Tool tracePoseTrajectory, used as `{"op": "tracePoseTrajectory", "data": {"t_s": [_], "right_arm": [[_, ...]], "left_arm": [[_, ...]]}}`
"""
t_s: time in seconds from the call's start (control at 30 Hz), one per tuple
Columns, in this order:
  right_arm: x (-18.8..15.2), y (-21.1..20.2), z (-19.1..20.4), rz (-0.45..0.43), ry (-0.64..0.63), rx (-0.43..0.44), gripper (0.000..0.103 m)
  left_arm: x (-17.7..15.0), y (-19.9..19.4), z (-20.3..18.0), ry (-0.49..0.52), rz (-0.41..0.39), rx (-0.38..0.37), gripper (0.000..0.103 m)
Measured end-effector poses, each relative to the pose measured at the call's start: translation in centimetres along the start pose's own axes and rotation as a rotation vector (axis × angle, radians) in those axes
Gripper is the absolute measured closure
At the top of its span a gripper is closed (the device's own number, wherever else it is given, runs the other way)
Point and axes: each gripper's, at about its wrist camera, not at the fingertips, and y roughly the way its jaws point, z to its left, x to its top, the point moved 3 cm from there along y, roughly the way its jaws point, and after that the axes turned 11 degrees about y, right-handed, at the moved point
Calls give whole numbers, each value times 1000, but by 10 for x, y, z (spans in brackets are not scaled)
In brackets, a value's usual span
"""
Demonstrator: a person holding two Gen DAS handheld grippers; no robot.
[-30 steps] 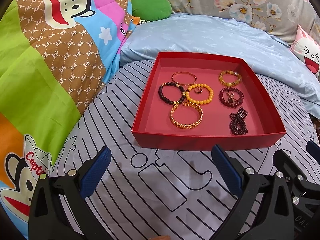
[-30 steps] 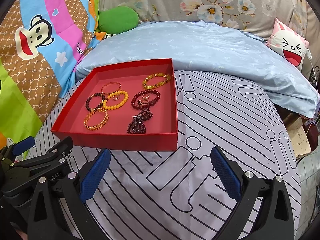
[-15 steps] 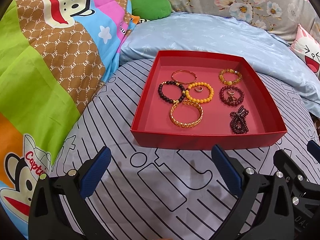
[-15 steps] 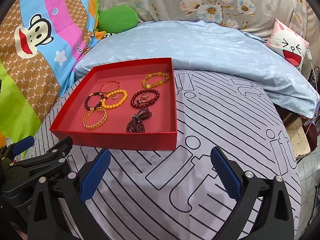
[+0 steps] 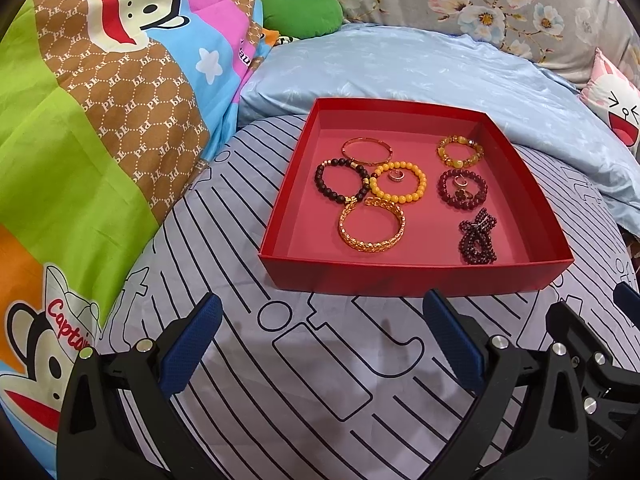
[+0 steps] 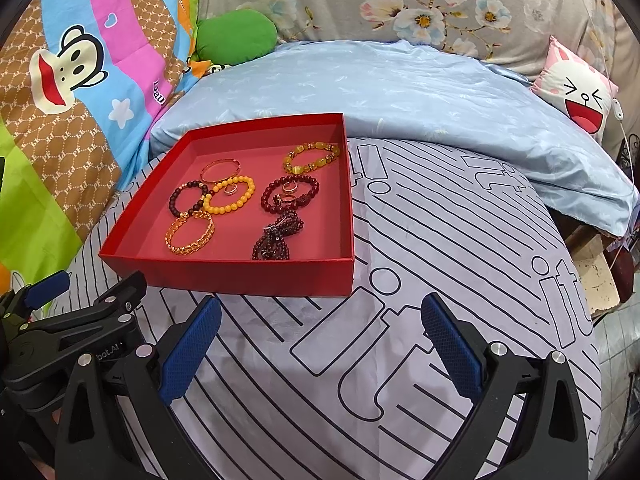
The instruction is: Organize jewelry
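Note:
A red tray (image 5: 416, 278) (image 6: 248, 276) lies on the striped bedsheet and holds several bracelets: a gold chain bangle (image 5: 372, 229) (image 6: 189, 232), a dark bead bracelet (image 5: 341, 180), a yellow bead bracelet (image 5: 398, 182) (image 6: 229, 195), a thin gold bangle (image 5: 367, 151), an amber bracelet (image 5: 460, 152) (image 6: 312, 157), a maroon bracelet (image 5: 463, 191) (image 6: 290, 194) with rings inside, and a bunched maroon strand (image 5: 478, 236) (image 6: 274, 237). My left gripper (image 5: 320, 338) is open and empty, just in front of the tray. My right gripper (image 6: 320, 338) is open and empty, in front of the tray's right corner.
A colourful cartoon quilt (image 5: 80, 120) rises on the left. A light blue duvet (image 6: 420, 92) lies behind the tray. A green cushion (image 6: 236, 36) and a pink bunny pillow (image 6: 576, 92) sit at the back. The bed edge drops off at the right (image 6: 600, 280).
Both grippers have shifted slightly; the tray sits a little higher and further left in the views. Both stay open and empty.

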Motion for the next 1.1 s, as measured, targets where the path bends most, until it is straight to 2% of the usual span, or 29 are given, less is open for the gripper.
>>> {"op": "tracePoseTrajectory", "data": {"t_s": [1.1], "right_arm": [[-3, -4, -3, -6, 7, -11, 6]], "left_arm": [[1, -5, -2, 0, -12, 8, 7]]}}
